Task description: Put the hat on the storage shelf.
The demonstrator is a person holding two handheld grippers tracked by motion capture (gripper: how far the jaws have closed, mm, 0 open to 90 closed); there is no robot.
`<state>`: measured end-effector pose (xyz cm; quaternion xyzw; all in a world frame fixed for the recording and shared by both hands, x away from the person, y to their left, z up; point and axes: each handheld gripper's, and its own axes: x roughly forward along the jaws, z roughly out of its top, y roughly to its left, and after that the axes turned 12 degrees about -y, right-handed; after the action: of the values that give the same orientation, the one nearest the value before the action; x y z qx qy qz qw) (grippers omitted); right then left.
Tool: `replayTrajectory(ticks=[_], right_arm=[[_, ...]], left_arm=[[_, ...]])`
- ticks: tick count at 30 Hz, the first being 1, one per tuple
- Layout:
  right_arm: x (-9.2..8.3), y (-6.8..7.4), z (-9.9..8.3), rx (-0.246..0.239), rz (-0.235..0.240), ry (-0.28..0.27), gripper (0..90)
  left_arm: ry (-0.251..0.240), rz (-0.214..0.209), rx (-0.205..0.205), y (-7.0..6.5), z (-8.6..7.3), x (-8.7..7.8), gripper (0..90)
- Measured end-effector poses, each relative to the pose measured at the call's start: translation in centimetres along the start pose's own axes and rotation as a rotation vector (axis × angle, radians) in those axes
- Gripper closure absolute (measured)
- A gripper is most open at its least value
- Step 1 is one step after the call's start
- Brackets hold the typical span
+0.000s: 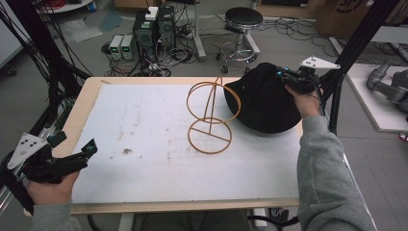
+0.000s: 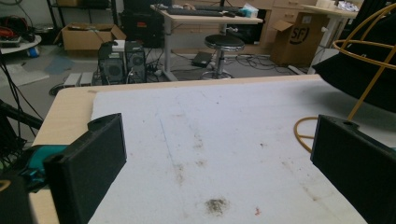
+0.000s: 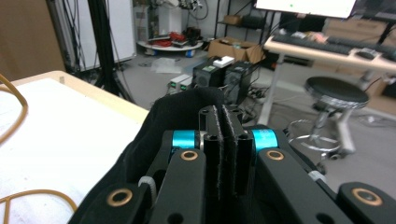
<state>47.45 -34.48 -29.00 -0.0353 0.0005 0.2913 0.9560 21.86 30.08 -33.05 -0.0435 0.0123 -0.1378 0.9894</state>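
1. At upper right of the high view, my right tool (image 1: 284,76) is clamped on the black hat's (image 1: 262,98) edge, beside the wire stand (image 1: 210,117).
2. My left tool (image 1: 89,149) (lower left) stands open above the worktop (image 1: 144,134).

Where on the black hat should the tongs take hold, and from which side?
Grip the black hat by its thin fabric edge on the far right, coming in from the right, where the right tongs are shut on it; the yellow wire stand crowds its left.
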Motion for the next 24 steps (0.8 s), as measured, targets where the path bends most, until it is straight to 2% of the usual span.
replayTrajectory(ticks=[4, 9, 13, 15, 19, 24], right_arm=[[-1.1, 0.5, 2.5, -0.023, 0.003, -0.015, 88.0], [-2.2, 1.2, 5.4, -0.075, -0.010, -0.030, 88.0], [-2.7, 1.5, 6.7, -0.094, -0.023, -0.036, 87.9], [-3.4, 1.5, 7.9, -0.107, -0.026, -0.052, 88.0], [-4.3, 1.4, 9.3, -0.108, -0.037, -0.079, 88.0], [-5.3, 1.6, 11.0, -0.101, -0.029, -0.116, 88.0]], left_arm=[[0.000, -0.001, -0.002, 0.1, -0.1, 0.0, 3.9], [-0.001, 0.001, -0.010, 0.2, -0.1, -0.1, 3.9], [-0.007, -0.001, -0.015, 0.3, 0.0, -0.3, 3.9], [-0.011, -0.003, -0.017, 0.4, 0.1, -0.4, 3.9], [-0.015, 0.000, -0.022, 0.5, 0.2, -0.6, 3.9], [-0.019, 0.002, -0.030, 0.7, 0.2, -0.8, 3.9]])
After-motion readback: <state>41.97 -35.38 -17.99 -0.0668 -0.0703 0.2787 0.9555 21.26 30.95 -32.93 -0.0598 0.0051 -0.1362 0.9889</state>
